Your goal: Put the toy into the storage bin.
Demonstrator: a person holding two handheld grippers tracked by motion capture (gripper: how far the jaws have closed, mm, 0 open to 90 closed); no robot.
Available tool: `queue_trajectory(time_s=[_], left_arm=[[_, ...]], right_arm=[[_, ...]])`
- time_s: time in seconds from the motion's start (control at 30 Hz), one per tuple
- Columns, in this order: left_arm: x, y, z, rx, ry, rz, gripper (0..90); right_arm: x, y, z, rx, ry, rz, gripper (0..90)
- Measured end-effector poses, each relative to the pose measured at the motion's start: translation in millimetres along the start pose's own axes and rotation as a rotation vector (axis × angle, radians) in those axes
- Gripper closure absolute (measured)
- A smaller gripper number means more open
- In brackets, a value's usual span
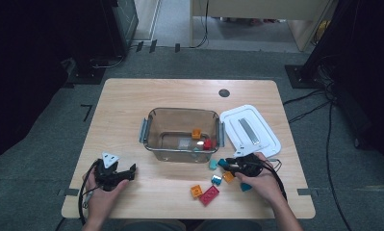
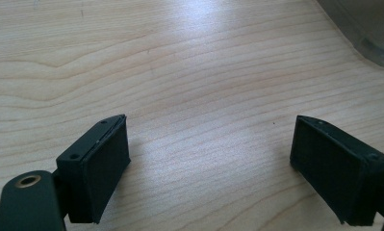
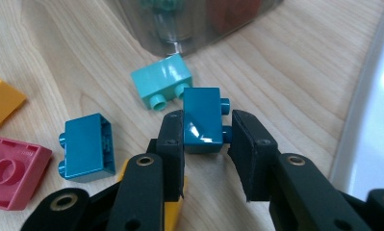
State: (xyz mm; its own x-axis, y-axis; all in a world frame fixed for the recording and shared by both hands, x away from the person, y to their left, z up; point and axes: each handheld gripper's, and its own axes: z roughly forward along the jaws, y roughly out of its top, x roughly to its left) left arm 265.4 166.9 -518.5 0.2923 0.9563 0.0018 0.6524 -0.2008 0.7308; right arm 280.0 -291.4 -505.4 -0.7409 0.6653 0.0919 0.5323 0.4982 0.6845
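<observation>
My right gripper (image 3: 206, 139) lies low over the table with a dark teal brick (image 3: 201, 120) between its jaws, the pads touching the brick's side and its studs. In the high view the same gripper (image 1: 226, 165) sits just in front of the clear bin (image 1: 180, 110), holding that brick (image 1: 222, 162). A light teal brick (image 3: 163, 82) lies just beyond it. My left gripper (image 2: 213, 159) stands open over bare wood, nothing between its pads. From above it (image 1: 131, 172) rests near the table's front left.
Loose bricks lie near the right hand: blue (image 1: 216, 180), two orange (image 1: 228, 176) (image 1: 196, 191), red (image 1: 209, 195) and teal (image 1: 246, 186). The bin holds an orange (image 1: 197, 133) and a red brick (image 1: 208, 143). A white lid (image 1: 249, 130) lies right of the bin.
</observation>
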Motion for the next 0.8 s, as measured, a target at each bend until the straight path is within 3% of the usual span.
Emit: queue_trajectory(time_s=[0.37,0.8], left_arm=[[0.0,0.0,0.0,0.000,0.000,0.000,13.1],[0.0,0.0,0.0,0.000,0.000,0.000,13.1]], right_arm=[[-10.4,5.1,-20.4,-0.034,-0.031,0.016,67.8],[-25.0,25.3,-57.2,-0.088,-0.062,0.041,67.8]])
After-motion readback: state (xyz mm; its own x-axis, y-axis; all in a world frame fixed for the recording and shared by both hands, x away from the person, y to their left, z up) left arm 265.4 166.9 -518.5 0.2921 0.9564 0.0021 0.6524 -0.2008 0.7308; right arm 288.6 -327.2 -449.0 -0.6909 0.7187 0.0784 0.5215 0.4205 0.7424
